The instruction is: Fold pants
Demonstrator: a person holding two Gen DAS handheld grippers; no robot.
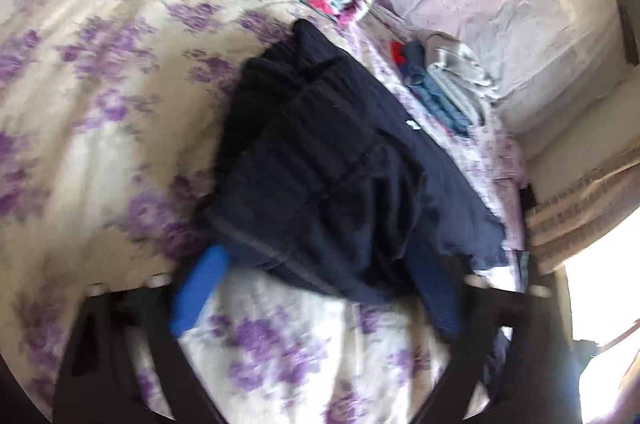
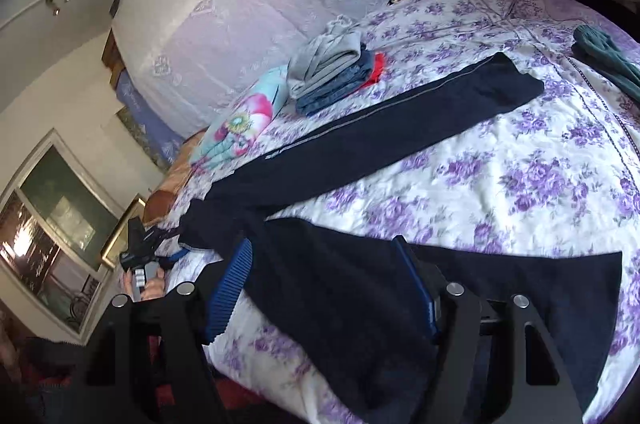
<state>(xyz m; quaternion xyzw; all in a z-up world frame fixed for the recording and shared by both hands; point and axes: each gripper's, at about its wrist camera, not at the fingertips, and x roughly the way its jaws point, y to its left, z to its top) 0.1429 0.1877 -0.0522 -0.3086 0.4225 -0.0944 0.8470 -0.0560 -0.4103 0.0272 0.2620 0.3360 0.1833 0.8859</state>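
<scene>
Navy pants (image 2: pixel 360 159) sprawl across your flowered bed (image 2: pixel 500 183); left gripper (image 1: pixel 320 284) jaws straddle the waistband unclamped, right gripper (image 2: pixel 324 288) jaws spread over a leg.

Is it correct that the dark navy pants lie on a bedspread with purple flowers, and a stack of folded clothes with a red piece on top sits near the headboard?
Not quite. The top piece of the folded stack is grey; the red piece sits low in the stack, under the blue ones. The right wrist view shows this. The rest holds: the navy pants lie on the purple-flowered bedspread.
</scene>
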